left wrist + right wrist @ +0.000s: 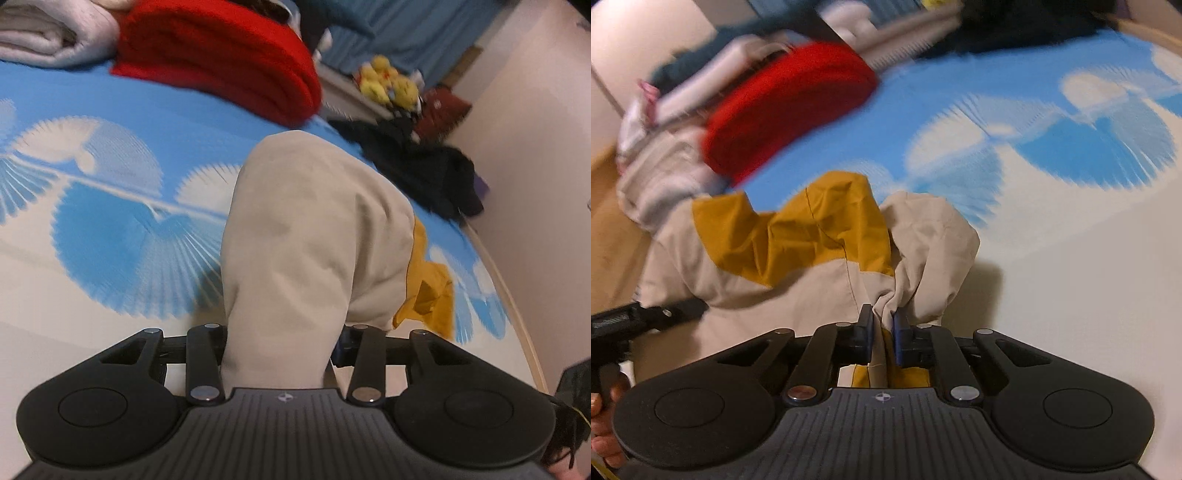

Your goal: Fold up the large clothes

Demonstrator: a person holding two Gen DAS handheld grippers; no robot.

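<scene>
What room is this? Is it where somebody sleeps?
Probably a bedroom. There is a bed with a blue and white sheet, folded clothes such as a red sweater on it, and yellow stuffed toys on a shelf behind.

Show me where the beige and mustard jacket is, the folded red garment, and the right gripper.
beige and mustard jacket point(827, 236), right wrist view, on its mustard panel.
folded red garment point(221, 55), left wrist view, on its top layer.
right gripper point(884, 332), right wrist view, between its fingertips, pinching jacket fabric.

The beige jacket point(306, 236) with a mustard-yellow panel point(816, 229) is bunched and lifted above the blue-and-white bed sheet point(122, 229). Its fabric is wrinkled, gathered into folds and hanging down toward the sheet.
</scene>
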